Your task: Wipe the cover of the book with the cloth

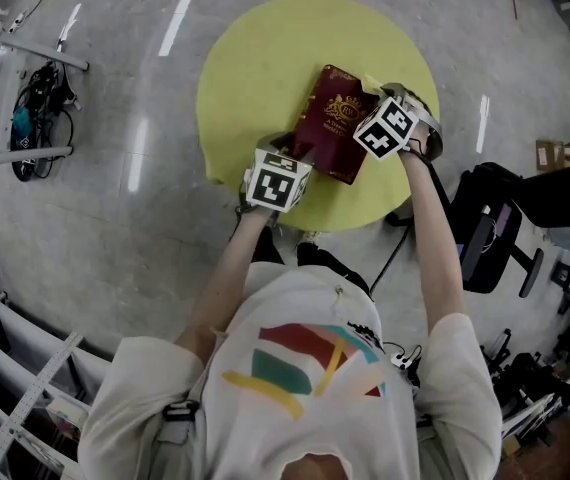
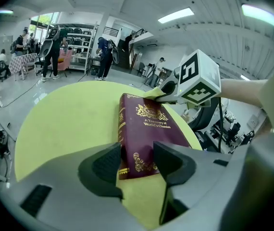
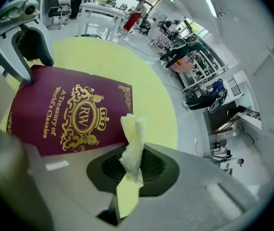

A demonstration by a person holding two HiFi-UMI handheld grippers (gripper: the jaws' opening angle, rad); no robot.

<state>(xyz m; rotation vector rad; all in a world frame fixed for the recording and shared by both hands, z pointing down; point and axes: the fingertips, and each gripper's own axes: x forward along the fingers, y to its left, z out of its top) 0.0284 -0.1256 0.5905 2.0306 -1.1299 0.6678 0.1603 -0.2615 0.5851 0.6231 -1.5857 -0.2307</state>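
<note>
- Closest to the lens in the right gripper view, the right claw (image 3: 133, 166) has its jaws closed tight on the pale yellow cloth (image 3: 133, 141). A twisted tuft of the cloth stands up out of the jaws and a flat tail hangs below them.
- That tuft sits at the edge of the book (image 3: 65, 112), by the corner of the maroon cover (image 3: 41, 105) beyond the gilt crest (image 3: 81, 117). I cannot tell from any view whether the cloth is pressed onto the cover or only beside it.
- The left claw (image 2: 137, 161) is at the opposite end of the book. Its jaws stand apart, with the near spine corner of the book in the gap and the right-hand jaw over the cover. It looks placed to steady the book, but I cannot make out a firm pinch.
- The book lies flat and closed, cover up, on the round yellow tabletop (image 1: 255, 63). It is turned at an angle, toward the person's side of the tabletop, with one claw at each end.
- Done, as I judge it: the cloth is picked up and brought to the book, and the book is braced.
- Left, as I judge it: most or all of the wiping. The cloth is at one edge, and the wide middle of the cover, with the crest and the title, lies bare ahead of it. The cover shows no streak or dust line that would tell how much of it has been wiped.
- The next stroke likely calls for drawing the cloth across the cover toward the left claw while that claw keeps the book from sliding on the smooth tabletop.
</note>
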